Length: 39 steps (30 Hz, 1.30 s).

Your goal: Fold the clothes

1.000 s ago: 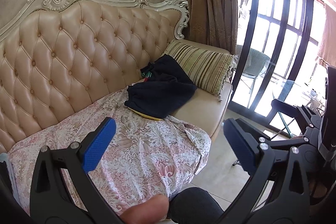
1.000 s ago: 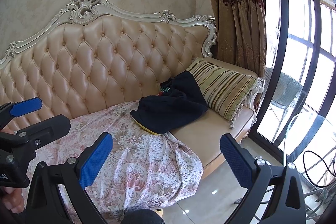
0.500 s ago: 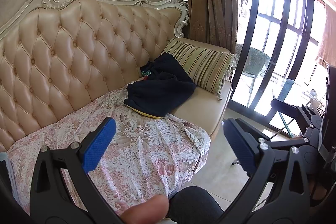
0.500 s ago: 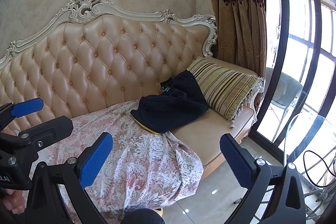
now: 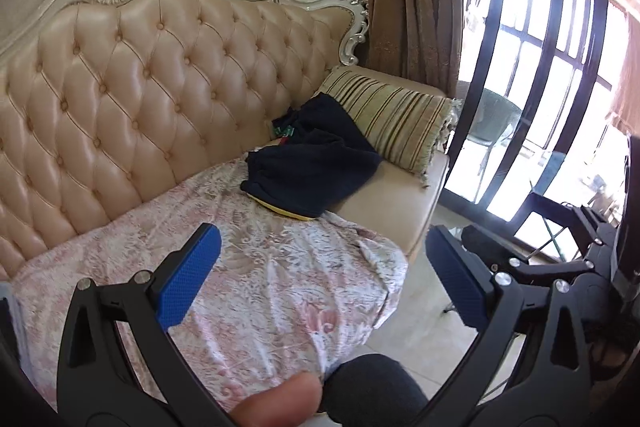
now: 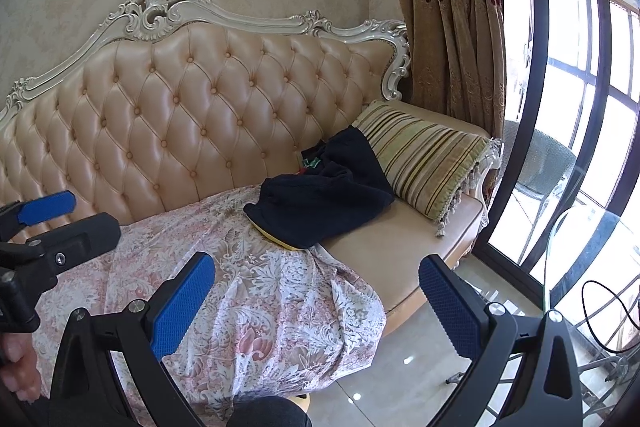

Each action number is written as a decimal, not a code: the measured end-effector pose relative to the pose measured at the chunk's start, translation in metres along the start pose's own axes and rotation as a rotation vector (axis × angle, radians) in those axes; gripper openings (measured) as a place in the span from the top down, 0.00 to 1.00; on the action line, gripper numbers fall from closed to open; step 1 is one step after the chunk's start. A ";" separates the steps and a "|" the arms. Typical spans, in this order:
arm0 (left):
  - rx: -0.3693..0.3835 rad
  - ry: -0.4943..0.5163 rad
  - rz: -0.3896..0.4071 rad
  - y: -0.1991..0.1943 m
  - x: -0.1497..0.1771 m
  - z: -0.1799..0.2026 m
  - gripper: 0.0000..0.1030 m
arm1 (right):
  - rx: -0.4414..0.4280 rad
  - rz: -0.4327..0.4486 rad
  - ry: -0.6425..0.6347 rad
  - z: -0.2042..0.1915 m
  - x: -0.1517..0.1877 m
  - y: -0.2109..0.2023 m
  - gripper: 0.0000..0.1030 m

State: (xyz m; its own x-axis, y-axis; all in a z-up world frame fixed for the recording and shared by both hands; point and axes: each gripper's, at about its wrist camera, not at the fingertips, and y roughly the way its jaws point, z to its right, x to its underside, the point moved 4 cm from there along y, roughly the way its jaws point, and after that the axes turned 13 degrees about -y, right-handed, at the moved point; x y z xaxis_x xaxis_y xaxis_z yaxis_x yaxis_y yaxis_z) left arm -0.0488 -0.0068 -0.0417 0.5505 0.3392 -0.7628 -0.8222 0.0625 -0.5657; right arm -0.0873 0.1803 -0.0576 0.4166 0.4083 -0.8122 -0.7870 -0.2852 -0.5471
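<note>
- Both tools are empty. Our left gripper (image 5: 320,275) has its blue pads spread wide with nothing between them, and our right gripper (image 6: 316,301) stands spread the same way, also holding nothing.
- The clothes to fold are the dark navy garment (image 5: 312,175), which lies crumpled ahead of both tools and beyond the fingertips, well apart from them. It sits partly on the floral cover (image 5: 276,283) and partly on the bare sofa seat (image 5: 400,199). Its far edge leans against the striped cushion (image 5: 392,119).
- A yellow edge (image 6: 276,239) peeks out beneath the navy heap on the side nearest us. We cannot tell whether it is a lining or a second piece.
- We judge the step in hand to be the reach, with nothing grasped yet.
- To do it well, we should carry both tools forward and slightly to the right, keeping the pads apart until cloth sits between them.
- We should pick two separate points on one edge, such as a hem or waistband, not the bunched middle, so the piece opens flat when lifted.
- We should pinch only the navy fabric, because the floral cover underneath could come up with it.
- The cover in front of the tools looks a good flat place for spreading it.
</note>
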 end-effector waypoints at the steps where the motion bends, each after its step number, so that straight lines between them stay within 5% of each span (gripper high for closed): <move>1: -0.001 0.002 0.000 0.001 0.000 0.000 0.00 | -0.002 -0.003 0.000 0.000 0.001 0.003 0.00; 32: 0.011 -0.006 -0.017 0.010 -0.001 0.001 0.00 | -0.011 -0.013 0.000 -0.001 0.001 0.011 0.00; 35: 0.135 -0.176 -0.085 0.028 -0.006 -0.025 0.00 | -0.024 -0.028 0.027 0.008 0.007 0.021 0.00; 39: 0.329 -0.538 -0.237 0.104 -0.011 -0.094 0.00 | -0.036 -0.100 0.125 0.042 0.017 0.069 0.00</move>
State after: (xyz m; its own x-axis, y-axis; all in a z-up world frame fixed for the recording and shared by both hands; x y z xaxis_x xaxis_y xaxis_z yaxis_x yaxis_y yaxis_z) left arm -0.1270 -0.0924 -0.1216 0.6432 0.6959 -0.3193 -0.7359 0.4466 -0.5090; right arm -0.1536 0.2036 -0.1003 0.5471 0.3256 -0.7711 -0.7229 -0.2807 -0.6314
